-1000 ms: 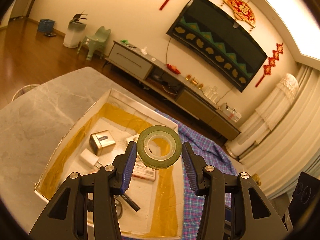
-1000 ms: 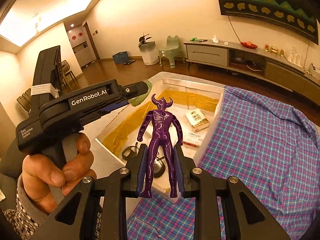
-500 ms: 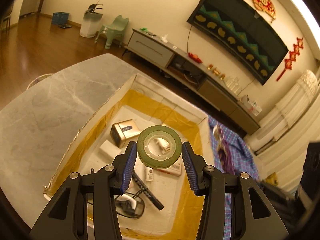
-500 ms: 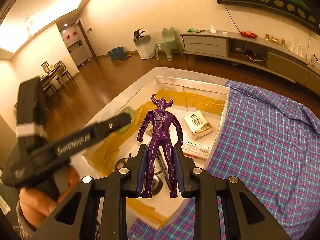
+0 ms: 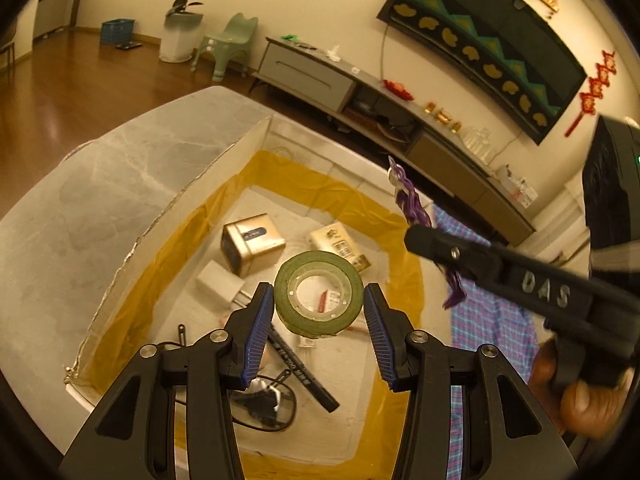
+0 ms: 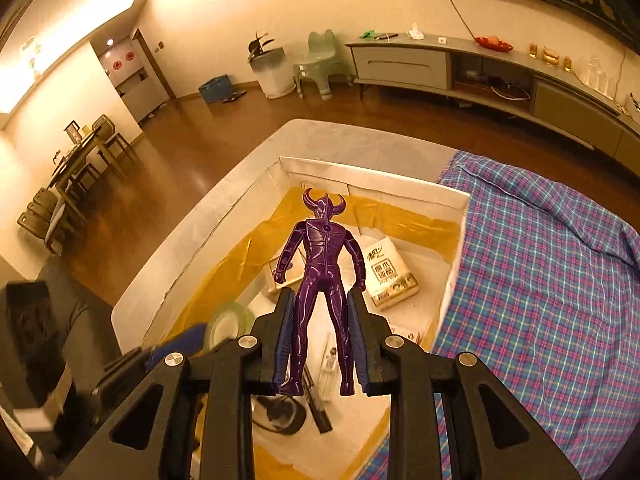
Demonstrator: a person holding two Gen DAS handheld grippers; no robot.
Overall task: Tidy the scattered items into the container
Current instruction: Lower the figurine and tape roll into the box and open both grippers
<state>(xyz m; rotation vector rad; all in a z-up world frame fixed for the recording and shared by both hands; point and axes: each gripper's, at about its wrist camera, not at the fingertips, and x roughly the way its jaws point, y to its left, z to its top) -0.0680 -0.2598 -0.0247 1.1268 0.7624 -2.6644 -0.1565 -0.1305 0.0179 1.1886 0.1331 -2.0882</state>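
Green tape roll (image 5: 319,294) sits low in the middle of the left wrist view, between the blue-padded fingers (image 5: 256,336) of the left gripper (image 5: 319,320). The left pad touches its rim; on the right a thin gap shows, so I cannot tell whether the claw really clamps it. The roll hangs over the white foam box lined with yellow tape (image 5: 176,208), which fills the centre of the frame on a grey marble table (image 5: 80,168). Down in the box lie a brass-coloured metal tin (image 5: 252,242), a pale tissue packet (image 5: 340,246), a small white block (image 5: 218,286), a black marker pen (image 5: 304,372) and a pair of black-rimmed glasses (image 5: 260,404). At the right edge the right gripper (image 5: 424,236) reaches in, carrying a purple horned toy figure (image 5: 412,204).

In the right wrist view the purple horned toy figure (image 6: 322,276) stands upright in the centre of the frame, its legs pinched between the narrowly set pads of the right gripper (image 6: 320,340). It hangs above the box (image 6: 372,172), with the tissue packet (image 6: 390,276) just right of it. A blue-and-pink plaid cloth (image 6: 540,280) covers the right side. The tape roll (image 6: 228,326) shows blurred at lower left.
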